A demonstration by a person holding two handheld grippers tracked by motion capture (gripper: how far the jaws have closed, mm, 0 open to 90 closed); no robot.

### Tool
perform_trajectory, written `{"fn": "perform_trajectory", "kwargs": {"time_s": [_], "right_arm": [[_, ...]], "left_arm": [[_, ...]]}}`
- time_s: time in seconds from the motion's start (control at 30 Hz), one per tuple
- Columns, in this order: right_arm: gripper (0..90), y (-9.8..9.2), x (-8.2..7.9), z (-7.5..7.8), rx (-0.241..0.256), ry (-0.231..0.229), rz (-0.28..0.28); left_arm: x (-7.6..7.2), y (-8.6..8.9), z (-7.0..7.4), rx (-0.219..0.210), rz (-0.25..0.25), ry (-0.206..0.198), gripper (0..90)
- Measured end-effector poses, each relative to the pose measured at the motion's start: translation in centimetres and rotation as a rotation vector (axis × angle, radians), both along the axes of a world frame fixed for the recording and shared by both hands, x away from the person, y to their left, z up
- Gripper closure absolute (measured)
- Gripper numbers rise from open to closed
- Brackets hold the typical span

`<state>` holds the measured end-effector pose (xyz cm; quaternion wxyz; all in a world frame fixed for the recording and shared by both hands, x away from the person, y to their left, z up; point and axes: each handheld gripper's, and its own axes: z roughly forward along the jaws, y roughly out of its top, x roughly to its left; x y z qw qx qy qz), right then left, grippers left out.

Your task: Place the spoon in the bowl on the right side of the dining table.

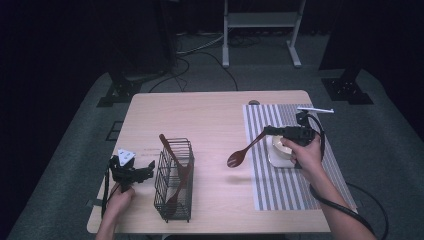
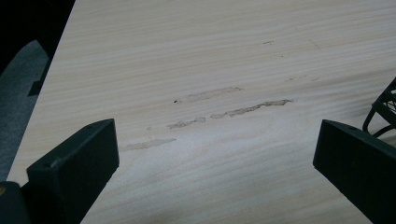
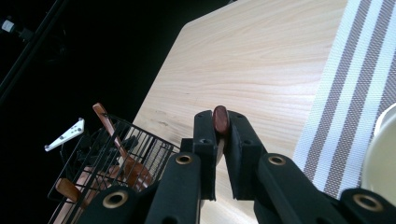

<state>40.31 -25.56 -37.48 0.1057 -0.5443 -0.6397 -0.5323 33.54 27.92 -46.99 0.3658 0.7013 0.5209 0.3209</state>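
The wooden spoon (image 1: 244,150) hangs in the air over bare tabletop (image 1: 215,115), between the wire basket (image 1: 173,180) and the striped placemat (image 1: 295,165), its bowl low and to the left, its handle rising to the right. The right tongs (image 1: 267,131) pinch it at the very end of the handle; in the right gripper view the handle tip (image 3: 220,120) stands clamped between the two pads. It looks light and stiff, with a smooth finish that could slip, and held so far from the bowl it will likely want to swing or twist. A hold nearer mid-handle would steady it, though the end grip leaves the bowl free to drop into the basket first.

The basket stands at the near left, already holding two wooden utensils (image 1: 176,170) leaning on its wires. A pale dish (image 1: 280,150) sits on the placemat under the right hand (image 1: 306,155). The left tongs (image 1: 142,172), just left of the basket, are spread wide over bare wood.
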Motion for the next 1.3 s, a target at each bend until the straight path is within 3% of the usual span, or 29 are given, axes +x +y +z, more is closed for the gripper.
{"fn": "perform_trajectory", "kwargs": {"time_s": [1.3], "right_arm": [[82.4,-5.3,-0.3,-0.1,0.001,0.010,-0.129]], "left_arm": [[0.0,-0.1,0.0,0.006,0.000,0.001,0.0]]}}
